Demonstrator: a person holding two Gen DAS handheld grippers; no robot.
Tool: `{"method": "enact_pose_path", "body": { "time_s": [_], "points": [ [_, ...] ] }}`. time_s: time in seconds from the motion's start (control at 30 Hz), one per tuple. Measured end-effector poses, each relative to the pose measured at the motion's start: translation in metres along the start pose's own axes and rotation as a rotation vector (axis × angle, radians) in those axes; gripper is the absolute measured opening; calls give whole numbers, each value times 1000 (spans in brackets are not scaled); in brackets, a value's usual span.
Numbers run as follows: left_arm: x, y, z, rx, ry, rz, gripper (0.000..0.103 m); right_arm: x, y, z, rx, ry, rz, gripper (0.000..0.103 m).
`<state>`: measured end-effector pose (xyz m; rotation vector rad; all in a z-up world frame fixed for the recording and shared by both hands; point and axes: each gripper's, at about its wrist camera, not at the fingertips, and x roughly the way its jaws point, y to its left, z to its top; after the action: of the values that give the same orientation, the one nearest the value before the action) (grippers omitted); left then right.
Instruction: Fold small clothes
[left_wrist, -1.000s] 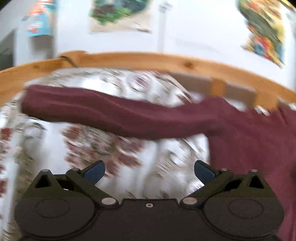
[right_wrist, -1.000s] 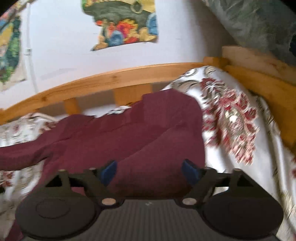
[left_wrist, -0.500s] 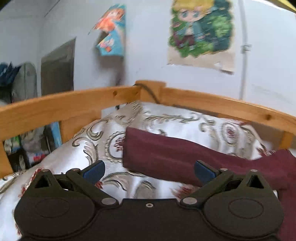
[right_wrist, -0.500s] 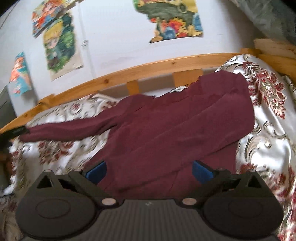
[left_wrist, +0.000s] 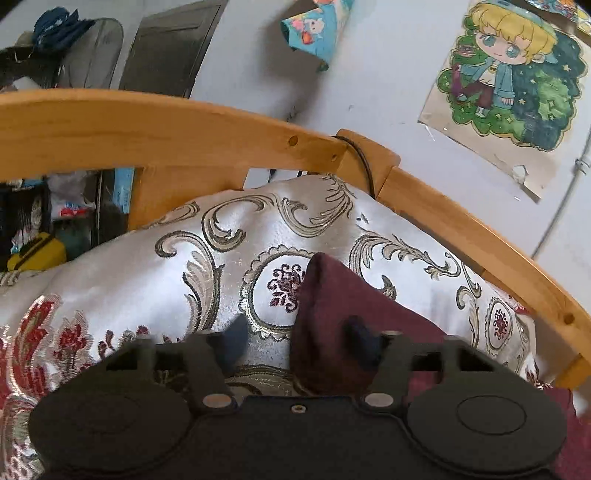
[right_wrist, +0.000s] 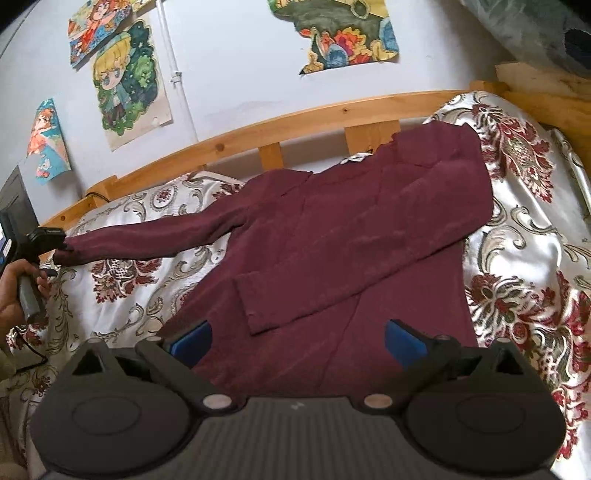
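A: Left gripper (left_wrist: 295, 341)?
B: Angled down at the cuff of the maroon top (right_wrist: 343, 251) spread on the bedspread (right_wrist: 532, 236); jaws closing around the cuff, fingers blurred, contact unclear.
A: Right gripper (right_wrist: 297, 339)?
B: Spread wide above the hem, empty.

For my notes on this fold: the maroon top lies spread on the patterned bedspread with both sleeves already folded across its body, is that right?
Not quite: only one sleeve is folded across the maroon top; the other sleeve stretches out sideways over the bedspread to the left gripper, as the right wrist view shows.
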<state>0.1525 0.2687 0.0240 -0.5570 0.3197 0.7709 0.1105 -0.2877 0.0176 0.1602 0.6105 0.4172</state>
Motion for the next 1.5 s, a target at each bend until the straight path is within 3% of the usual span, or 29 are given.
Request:
{"method": "enact_pose_path", "body": {
  "time_s": [0.03,0.1,0.23,0.3,0.5,0.67,0.87,1.0,1.13,1.23,1.37,1.5],
  "points": [
    [0,-1,0,5,-5,2,39,0,-1,-1,3,4,-4,102],
    [-3,-6,-1,23,-28,4,19,0,-4,-2,11,8,-8,102],
    [-18,-24,-6,106,-123,18,6,-3,-6,-2,11,-2,-12,102],
    [-29,-34,-7,136,-162,-11,5,-6,-7,-2,9,-14,-12,102],
    [-78,-80,-2,275,-304,-196,5,-10,-19,-3,37,-33,-4,102],
    [-118,-129,-3,349,-321,-435,5,-17,-30,-6,59,-49,-6,102],
    [-157,-194,-39,472,-229,-726,5,-35,-46,-10,81,-75,-27,102],
    [-186,-230,-93,595,-175,-886,5,-43,-56,-15,97,-79,-49,102],
    [-203,-259,-163,698,-43,-990,5,-51,-67,-23,119,-84,-83,102],
    [-204,-272,-208,752,78,-1033,5,-58,-78,-31,161,-84,-112,102],
    [-199,-275,-254,811,189,-1036,6,-66,-87,-42,178,-72,-142,102],
    [-189,-271,-274,841,263,-1027,18,-72,-92,-49,180,-63,-158,102]
  ]
}}
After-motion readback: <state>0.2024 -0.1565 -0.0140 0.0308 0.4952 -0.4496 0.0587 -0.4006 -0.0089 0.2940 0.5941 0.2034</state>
